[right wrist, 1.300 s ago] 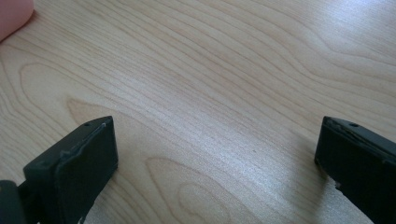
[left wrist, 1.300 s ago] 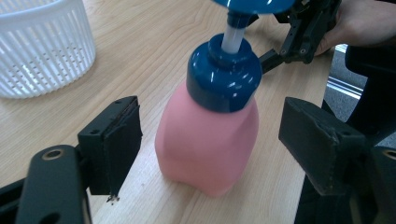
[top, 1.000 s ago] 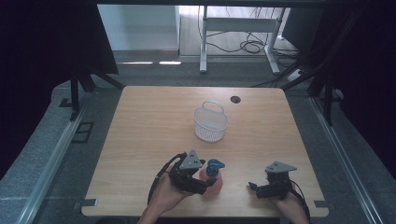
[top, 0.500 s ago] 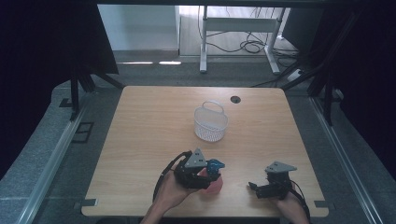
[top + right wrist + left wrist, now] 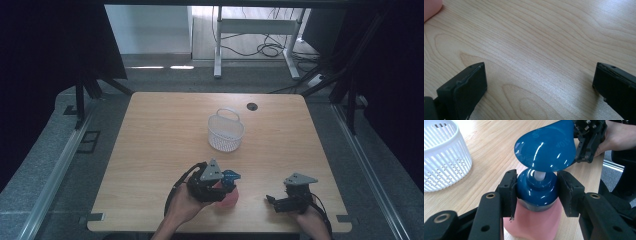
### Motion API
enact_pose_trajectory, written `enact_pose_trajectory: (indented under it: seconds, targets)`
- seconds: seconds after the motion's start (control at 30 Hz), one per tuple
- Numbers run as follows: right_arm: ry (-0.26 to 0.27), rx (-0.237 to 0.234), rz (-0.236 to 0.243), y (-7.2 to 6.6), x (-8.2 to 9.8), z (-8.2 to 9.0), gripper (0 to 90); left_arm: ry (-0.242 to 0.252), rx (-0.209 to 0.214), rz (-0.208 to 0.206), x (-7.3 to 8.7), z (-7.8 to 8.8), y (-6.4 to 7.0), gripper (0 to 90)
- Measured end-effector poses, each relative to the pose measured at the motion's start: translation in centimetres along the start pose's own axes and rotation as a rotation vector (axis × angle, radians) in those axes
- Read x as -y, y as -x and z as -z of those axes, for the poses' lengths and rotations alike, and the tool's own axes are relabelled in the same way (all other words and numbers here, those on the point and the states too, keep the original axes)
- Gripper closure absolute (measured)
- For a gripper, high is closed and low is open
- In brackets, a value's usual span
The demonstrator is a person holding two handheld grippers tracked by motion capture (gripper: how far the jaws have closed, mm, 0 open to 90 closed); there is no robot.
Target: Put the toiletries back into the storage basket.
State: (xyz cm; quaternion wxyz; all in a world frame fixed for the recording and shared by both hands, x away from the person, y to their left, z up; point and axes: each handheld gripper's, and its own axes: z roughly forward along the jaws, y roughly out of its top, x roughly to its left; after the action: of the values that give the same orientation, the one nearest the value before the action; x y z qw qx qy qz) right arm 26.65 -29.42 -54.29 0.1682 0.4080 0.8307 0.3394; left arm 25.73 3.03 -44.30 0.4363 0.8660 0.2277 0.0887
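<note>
Since a second ago you're bringing the left gripper (image 5: pixel 537 195) around the pink, blue-capped pump bottle's (image 5: pixel 536 220) collar, right gripper (image 5: pixel 539 87) idling open—gloss risking slip.

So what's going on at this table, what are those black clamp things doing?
A person holds a gripper in each hand. The left gripper has its jaws around the blue collar of a pink pump bottle near the table's front edge. The right gripper rests open over bare wood. A white basket stands mid-table.
</note>
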Motion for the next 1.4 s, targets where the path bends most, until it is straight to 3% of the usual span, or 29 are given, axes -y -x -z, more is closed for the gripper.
enact_pose_trajectory:
  seconds: [0.77, 1.4]
  targets:
    - [-0.003, -0.002, 0.000, 0.0, 0.0, 0.0, 0.0, 0.007, -0.059, 0.012, -2.7, 1.4, -1.7, 53.2]
    - [-0.004, -0.001, 0.000, 0.0, 0.0, 0.0, 0.0, 0.009, -0.115, 0.048, -5.5, 1.6, -4.5, 53.2]
